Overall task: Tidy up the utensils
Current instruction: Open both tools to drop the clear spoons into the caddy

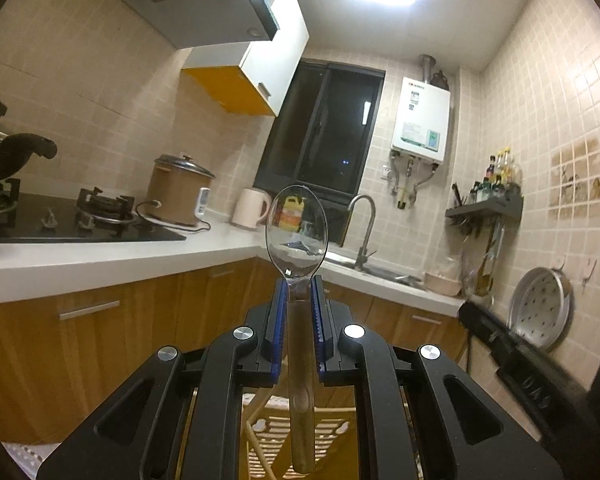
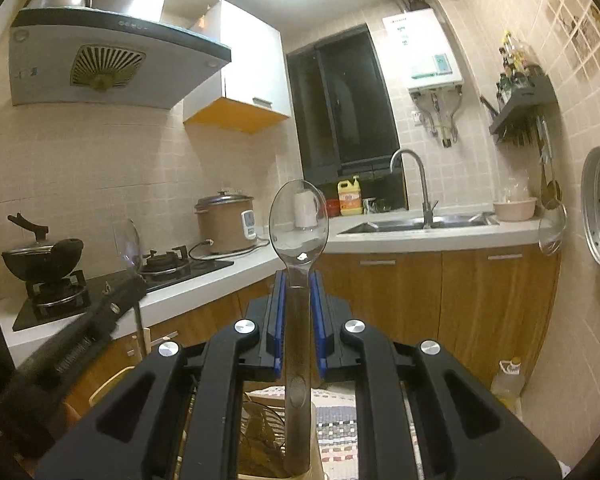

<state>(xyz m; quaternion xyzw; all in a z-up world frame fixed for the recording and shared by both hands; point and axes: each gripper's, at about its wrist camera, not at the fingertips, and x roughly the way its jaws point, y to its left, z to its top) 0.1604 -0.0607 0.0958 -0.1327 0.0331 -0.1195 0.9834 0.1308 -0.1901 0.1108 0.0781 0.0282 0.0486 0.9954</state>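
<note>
In the middle of this small kitchen, both spoons are in the air, so the organizing looks to me only half done. On the left side, the left gripper (image 1: 300,286) is clamped on the handle of a clear plastic spoon (image 1: 297,232), with the bowl of the spoon pointing forward toward the corner of the desk (image 1: 100,258) and the sink (image 1: 374,270). Under this gripper I can see part of a light slatted chair (image 1: 324,436). On the right side, the right gripper (image 2: 299,282) is clamped in the same way on a second clear spoon (image 2: 299,220), held level and facing the sink. Below it there is a container (image 2: 260,432), maybe a holder, but I cannot tell what it is. I judge that the picking up is finished. What remains is to put each spoon in its place, and this place is not clearly shown.
</note>
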